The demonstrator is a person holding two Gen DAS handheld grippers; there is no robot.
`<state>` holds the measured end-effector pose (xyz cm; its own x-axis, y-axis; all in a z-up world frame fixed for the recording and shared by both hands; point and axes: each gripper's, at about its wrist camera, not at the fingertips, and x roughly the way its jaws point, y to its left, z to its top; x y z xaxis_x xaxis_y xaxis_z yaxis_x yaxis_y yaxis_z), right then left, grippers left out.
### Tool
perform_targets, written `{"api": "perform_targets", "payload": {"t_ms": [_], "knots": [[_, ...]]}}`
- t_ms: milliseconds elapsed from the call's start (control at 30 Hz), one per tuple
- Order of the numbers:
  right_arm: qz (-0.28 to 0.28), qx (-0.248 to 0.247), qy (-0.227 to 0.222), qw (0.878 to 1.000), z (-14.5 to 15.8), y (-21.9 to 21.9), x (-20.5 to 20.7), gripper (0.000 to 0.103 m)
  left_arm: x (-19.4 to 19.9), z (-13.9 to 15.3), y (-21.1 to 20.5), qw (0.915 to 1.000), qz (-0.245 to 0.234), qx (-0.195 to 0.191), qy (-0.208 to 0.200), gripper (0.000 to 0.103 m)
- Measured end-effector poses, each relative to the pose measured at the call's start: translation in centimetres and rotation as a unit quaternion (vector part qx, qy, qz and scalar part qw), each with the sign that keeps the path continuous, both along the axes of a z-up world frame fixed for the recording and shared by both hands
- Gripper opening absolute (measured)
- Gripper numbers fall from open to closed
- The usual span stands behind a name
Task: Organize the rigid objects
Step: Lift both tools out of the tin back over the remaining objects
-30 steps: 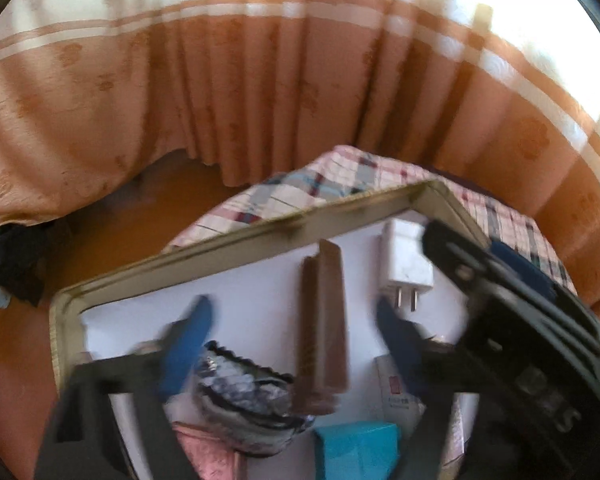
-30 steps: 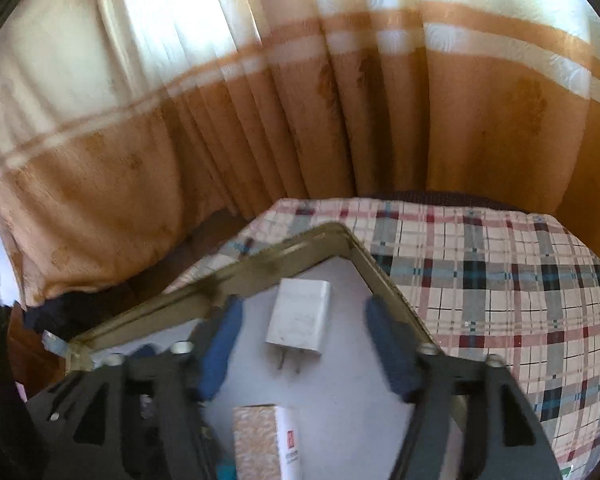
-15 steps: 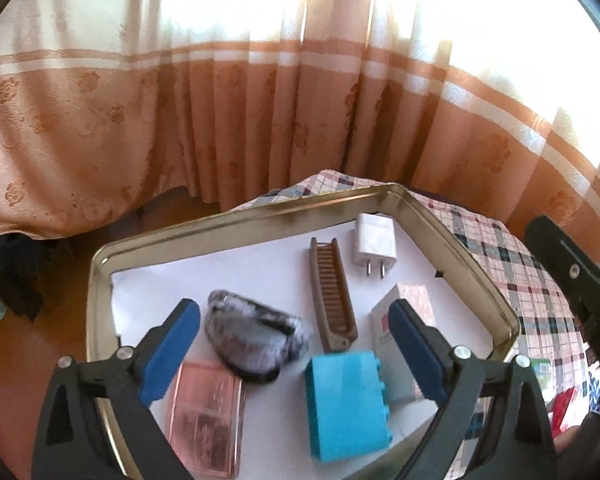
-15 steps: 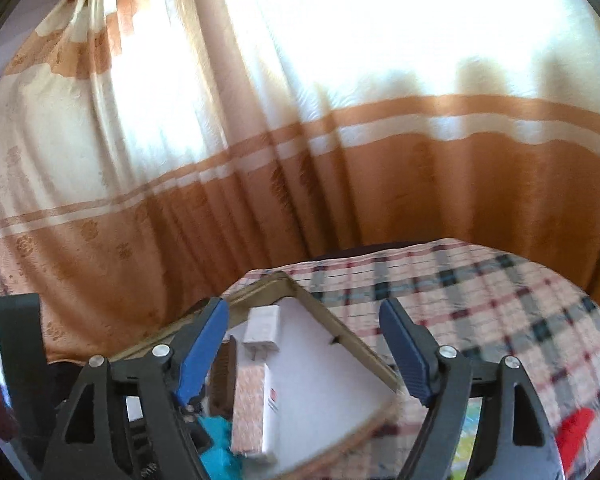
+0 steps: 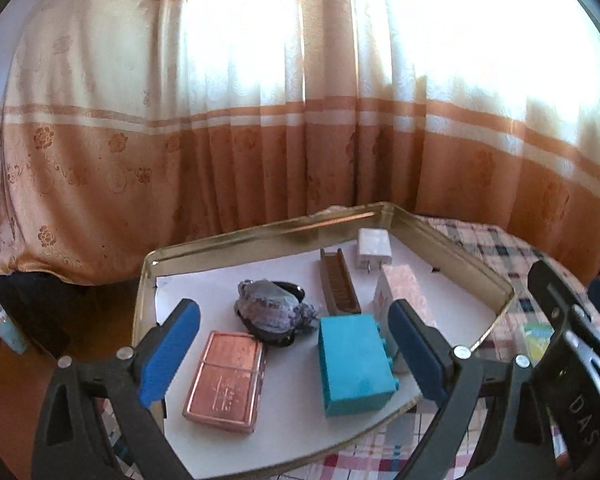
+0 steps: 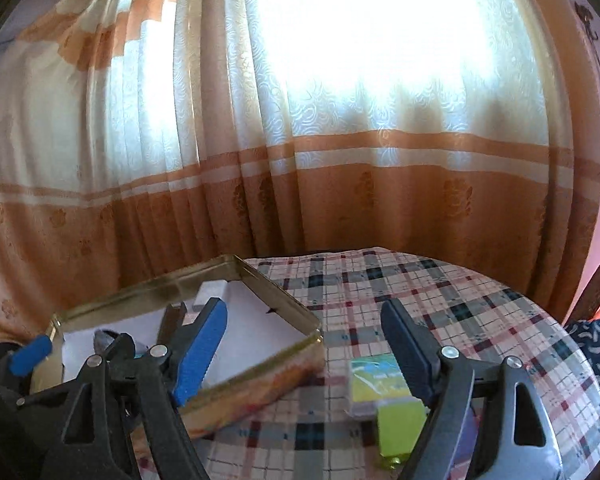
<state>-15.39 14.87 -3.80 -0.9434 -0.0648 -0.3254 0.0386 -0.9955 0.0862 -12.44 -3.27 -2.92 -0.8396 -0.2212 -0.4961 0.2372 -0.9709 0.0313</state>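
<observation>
Left gripper (image 5: pixel 294 344): jaws stand wide apart above the near part of the tin tray, nothing between the pads; they have just been opening.
Right gripper (image 6: pixel 304 346): jaws apart over the checked cloth, nothing clamped; they have just been opening.
Tin tray (image 5: pixel 260 236): gold-rimmed, lined with white paper, on the checked tablecloth (image 6: pixel 440 292).
In the tray: copper case (image 5: pixel 224 384) at the near left; teal box (image 5: pixel 354 364) beside it; dark wrapped bundle (image 5: pixel 270 312) behind them; brown comb (image 5: pixel 338 282); white charger (image 5: pixel 374 250) in the far corner; pink box (image 5: pixel 404 294) at the right.
Outside the tray: green-and-yellow packet (image 6: pixel 374 380) and a lime block (image 6: pixel 400 428) on the cloth, near the right gripper's right finger.
Background: orange and cream curtain (image 6: pixel 340 200).
</observation>
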Motion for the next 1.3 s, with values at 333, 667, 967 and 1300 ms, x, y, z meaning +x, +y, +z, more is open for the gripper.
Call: {"api": "perform_targets", "payload": {"t_ms": [333,667,967,1300], "knots": [[-0.013,0.008,0.017,1.000,0.2,0.6,1.9,0.083,0.9,0.1,1.0,0.9998,-0.007,-0.017,0.004,0.096],[-0.065,-0.011,0.038,0.997,0.3,2.2,3.0,0.087,2.8,0.6,2.6,0.9986,-0.032,-0.030,0.031,0.096],[-0.146,-0.043,0.086,0.985,0.9,6.1,5.2,0.087,3.2,0.7,2.4,0.9986,-0.044,0.007,0.028,0.097],[-0.166,-0.015,0.092,0.982,2.4,8.7,6.0,0.087,3.7,0.7,3.9,0.9974,-0.066,0.008,0.028,0.097]]}}
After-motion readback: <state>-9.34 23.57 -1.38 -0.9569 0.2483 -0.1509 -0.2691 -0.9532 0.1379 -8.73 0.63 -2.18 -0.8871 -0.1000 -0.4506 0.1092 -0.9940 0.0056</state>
